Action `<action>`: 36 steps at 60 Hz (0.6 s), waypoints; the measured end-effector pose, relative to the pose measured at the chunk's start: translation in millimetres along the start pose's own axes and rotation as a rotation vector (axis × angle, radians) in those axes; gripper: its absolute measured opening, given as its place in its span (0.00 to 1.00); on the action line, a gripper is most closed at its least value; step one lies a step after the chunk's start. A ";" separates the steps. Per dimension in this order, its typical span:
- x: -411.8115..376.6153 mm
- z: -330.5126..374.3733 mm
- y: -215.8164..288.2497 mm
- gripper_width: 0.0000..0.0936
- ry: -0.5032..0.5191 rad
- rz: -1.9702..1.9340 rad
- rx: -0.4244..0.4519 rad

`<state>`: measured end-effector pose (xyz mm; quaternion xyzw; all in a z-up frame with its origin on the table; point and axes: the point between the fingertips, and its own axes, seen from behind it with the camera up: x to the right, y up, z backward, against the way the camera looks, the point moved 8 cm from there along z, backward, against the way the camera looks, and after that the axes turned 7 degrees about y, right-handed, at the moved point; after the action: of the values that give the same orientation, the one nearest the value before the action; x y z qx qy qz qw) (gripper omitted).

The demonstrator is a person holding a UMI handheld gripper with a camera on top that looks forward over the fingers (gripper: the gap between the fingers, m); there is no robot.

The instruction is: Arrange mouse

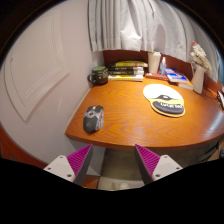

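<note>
In the gripper view, the hand-held gripper [113, 160] is seen with its two fingers spread wide apart and nothing held between them; the magenta pads [78, 158] are visible on the inner faces, and both fingertips are held off the near edge of the table [125, 115], over the floor in front of it. The table is of orange-brown wood with a rounded near edge. The mouse [93, 119], dark and grey, is found lying on the tabletop close to the near left corner, just beyond the left finger and apart from it, untouched by either pad. A round mouse pad [164, 98], white with a dark band along its near side, is placed toward the right part of the table, well apart from the mouse. Along the far edge, a stack of books [127, 71] is set beside a dark mug [98, 75] at the far left corner. A blue object [177, 75] is seen lying at the far right, and what it is cannot be told. Behind the table, a white curtain [125, 25] is hung, and a pale wall [45, 70] is seen at the left.
</note>
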<state>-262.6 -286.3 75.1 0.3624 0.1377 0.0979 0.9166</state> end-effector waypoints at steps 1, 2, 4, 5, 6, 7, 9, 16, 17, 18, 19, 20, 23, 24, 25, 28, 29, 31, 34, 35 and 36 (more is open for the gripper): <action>-5.5 -6.0 4.2 0.89 0.004 0.002 0.003; -10.9 -12.2 8.2 0.89 0.008 0.004 0.006; -20.6 -24.5 16.1 0.89 0.014 0.009 0.010; -25.1 -30.6 20.0 0.89 0.017 0.012 0.012; -29.5 -36.5 23.9 0.89 0.020 0.014 0.013; -33.4 -42.2 27.4 0.89 0.022 0.016 0.014; -40.3 -53.9 34.7 0.89 0.023 0.018 0.016; -56.8 -90.1 57.2 0.88 0.019 0.018 0.020; -58.2 -94.6 59.4 0.88 0.016 0.018 0.020; -58.9 -97.7 61.3 0.87 0.015 0.019 0.016; -59.8 -102.2 63.2 0.86 0.013 0.020 0.016; -60.6 -106.5 65.0 0.86 0.010 0.021 0.014; -62.6 -118.3 68.7 0.82 0.003 0.022 0.007; -62.9 -125.1 71.5 0.80 0.001 0.018 0.007; -64.2 -128.0 71.7 0.79 0.002 0.015 0.006; -64.9 -135.0 71.6 0.74 0.000 0.010 -0.002; -63.5 -136.3 74.0 0.71 -0.014 0.016 0.007; -61.1 -139.3 74.2 0.62 -0.038 0.018 0.004; -58.7 -141.3 75.3 0.54 -0.060 0.025 -0.005; -58.8 -141.5 75.3 0.54 -0.060 0.025 -0.010; -58.5 -140.9 76.1 0.52 -0.062 0.023 -0.011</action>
<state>-369.3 -158.2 39.8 0.3617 0.1045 0.0981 0.9212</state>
